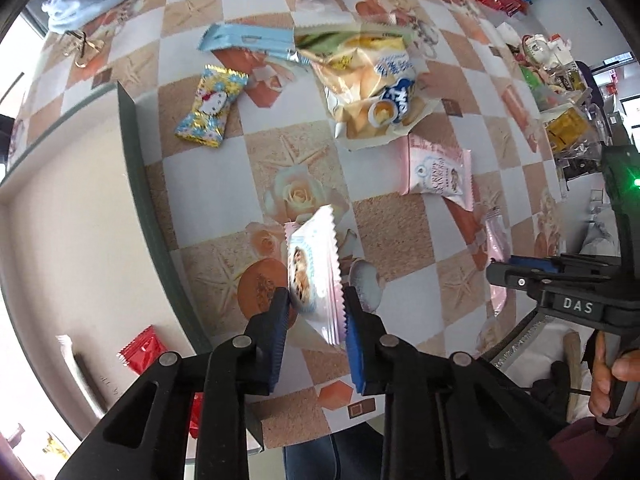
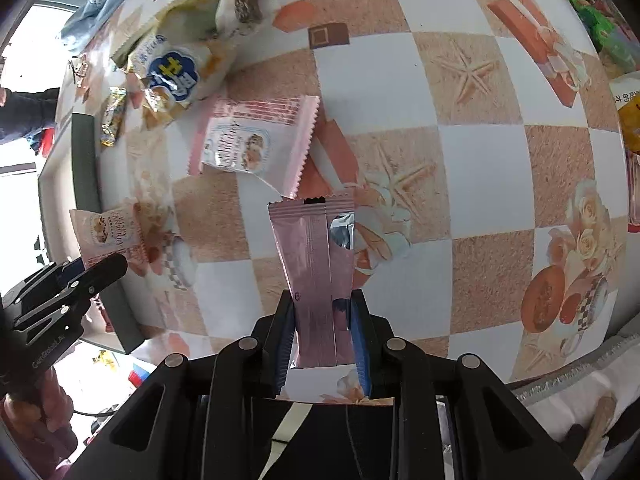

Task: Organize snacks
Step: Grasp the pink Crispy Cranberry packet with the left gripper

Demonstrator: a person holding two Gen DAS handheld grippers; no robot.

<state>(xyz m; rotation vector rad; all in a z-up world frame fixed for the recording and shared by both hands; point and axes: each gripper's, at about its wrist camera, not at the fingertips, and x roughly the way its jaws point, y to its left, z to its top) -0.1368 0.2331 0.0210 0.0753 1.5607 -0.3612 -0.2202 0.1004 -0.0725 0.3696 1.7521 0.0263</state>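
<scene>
Left gripper (image 1: 316, 300) clamped on white-pink snack packet (image 1: 314, 276), held above table (image 1: 420, 232) near box (image 1: 80, 216) at left edge. Right gripper (image 2: 322, 312) clamped on pink stick packet (image 2: 316, 264), long axis along fingers. Box nearer left gripper.

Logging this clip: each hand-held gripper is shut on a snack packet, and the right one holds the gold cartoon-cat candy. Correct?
Not quite. The right hand-held gripper is shut on a long pink stick packet, as the right wrist view shows. The gold candy lies loose on the table.
</scene>
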